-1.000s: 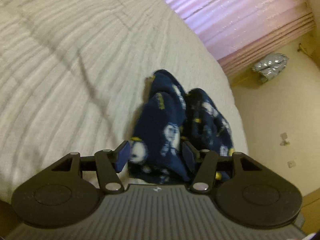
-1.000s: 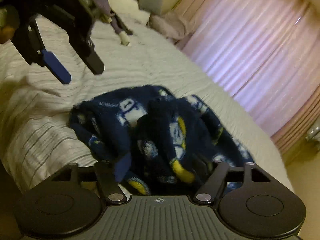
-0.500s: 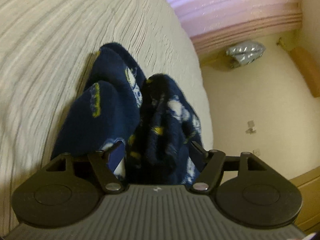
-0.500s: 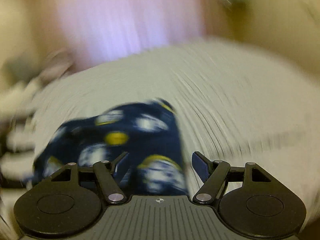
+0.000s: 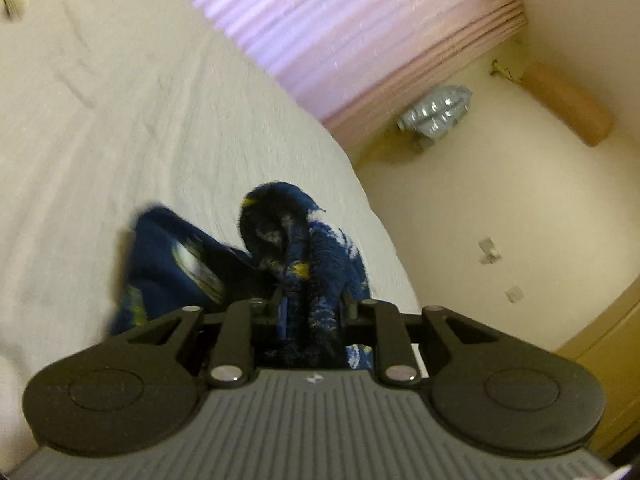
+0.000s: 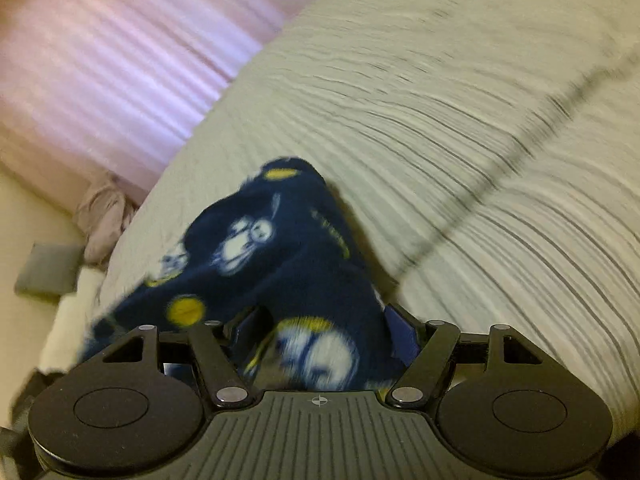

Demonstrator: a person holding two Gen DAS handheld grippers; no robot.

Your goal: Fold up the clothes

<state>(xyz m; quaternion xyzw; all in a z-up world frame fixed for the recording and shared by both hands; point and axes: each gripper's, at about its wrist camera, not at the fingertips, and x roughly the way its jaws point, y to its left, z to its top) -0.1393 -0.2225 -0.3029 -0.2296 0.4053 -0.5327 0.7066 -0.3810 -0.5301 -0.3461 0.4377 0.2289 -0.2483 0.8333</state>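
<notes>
The left gripper [image 5: 310, 308], low in the centre of its frame, has its jaws drawn in tight on a bunched fold of the navy fleece garment [image 5: 304, 256], which rises just above it over the white bedspread [image 5: 120, 128]. The right gripper [image 6: 320, 332], low centre in its view, has wider-set jaws with the same garment [image 6: 280, 240] filling the gap between them; the fabric trails toward the lower left. Pink curtains [image 5: 340, 28] fill the upper part of the left view.
</notes>
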